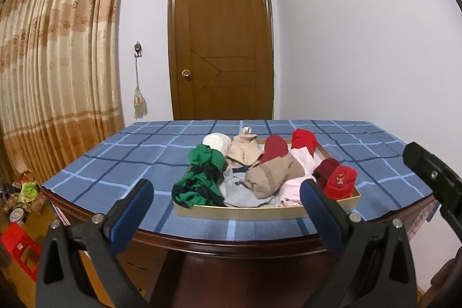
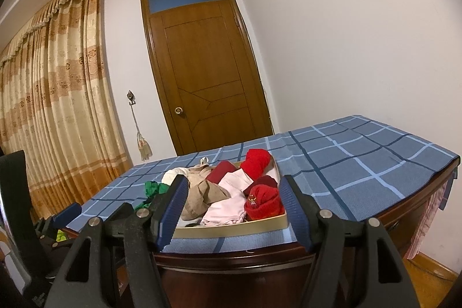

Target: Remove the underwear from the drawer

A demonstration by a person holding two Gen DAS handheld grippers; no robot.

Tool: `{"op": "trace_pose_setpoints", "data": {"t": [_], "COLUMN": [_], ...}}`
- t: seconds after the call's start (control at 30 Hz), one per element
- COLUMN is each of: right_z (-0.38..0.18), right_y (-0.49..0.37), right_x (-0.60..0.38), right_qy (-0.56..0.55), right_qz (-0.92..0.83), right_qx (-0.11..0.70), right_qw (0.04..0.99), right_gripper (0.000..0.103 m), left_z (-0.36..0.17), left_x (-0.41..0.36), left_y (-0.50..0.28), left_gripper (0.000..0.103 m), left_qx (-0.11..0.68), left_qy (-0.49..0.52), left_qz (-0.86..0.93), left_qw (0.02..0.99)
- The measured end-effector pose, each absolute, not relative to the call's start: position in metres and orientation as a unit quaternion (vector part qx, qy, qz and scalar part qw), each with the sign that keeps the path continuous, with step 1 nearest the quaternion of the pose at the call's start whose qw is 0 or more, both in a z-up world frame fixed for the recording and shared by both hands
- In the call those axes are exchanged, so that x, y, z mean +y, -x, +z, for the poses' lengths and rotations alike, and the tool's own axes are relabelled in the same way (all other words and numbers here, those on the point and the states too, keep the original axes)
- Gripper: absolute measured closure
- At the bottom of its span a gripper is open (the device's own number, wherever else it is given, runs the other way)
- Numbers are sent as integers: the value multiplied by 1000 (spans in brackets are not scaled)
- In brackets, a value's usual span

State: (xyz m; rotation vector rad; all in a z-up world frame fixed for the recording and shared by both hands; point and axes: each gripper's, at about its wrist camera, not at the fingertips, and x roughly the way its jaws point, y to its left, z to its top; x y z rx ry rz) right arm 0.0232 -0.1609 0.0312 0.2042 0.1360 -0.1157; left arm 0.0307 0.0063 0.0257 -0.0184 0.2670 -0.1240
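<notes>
- You are holding your left gripper (image 1: pixel 226 202) short of the table's near edge, its blue-padded fingers (image 1: pixel 135 210) spread wide and gripping nothing.
- You are holding your right gripper (image 2: pixel 232 198) the same way, jaws wide apart and empty, just in front of the drawer's near wall.
- The shallow tan drawer tray (image 1: pixel 260 212) is sitting on the blue plaid tablecloth (image 1: pixel 121 160), near the front edge of the dark wooden table (image 1: pixel 231 253).
- The underwear is lying heaped inside it: a green piece (image 1: pixel 202 178) is spilling over the left rim, beige (image 1: pixel 268 175) and grey ones are filling the middle, pale pink (image 2: pixel 228 207) is lying beside the bright red piece with a small emblem (image 2: pixel 264 202) at the near right corner.
- A brown wooden door (image 1: pixel 221 48) and patterned gold curtains (image 1: pixel 57 71) are standing behind the table.
- Red crates (image 1: pixel 17 247) are sitting on the floor at the left.
</notes>
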Motion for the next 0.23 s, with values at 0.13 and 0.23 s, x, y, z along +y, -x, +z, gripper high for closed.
{"op": "trace_pose_setpoints", "data": {"t": [0.13,0.23], "right_z": [31,29], "right_y": [-23,-24], "right_x": [-161,-161], "right_qy": [-103,-104], "right_qz": [-57,-58], "right_qx": [70,74], "right_qw": [991,990], "right_gripper": [35,35], "left_z": [26,25], "left_x": [6,6], "left_y": [-30,-32], "left_gripper": [0,0], "left_qx": [131,134], "left_qy": [4,1], "left_qz": [-54,-49], "left_qw": [990,990]}}
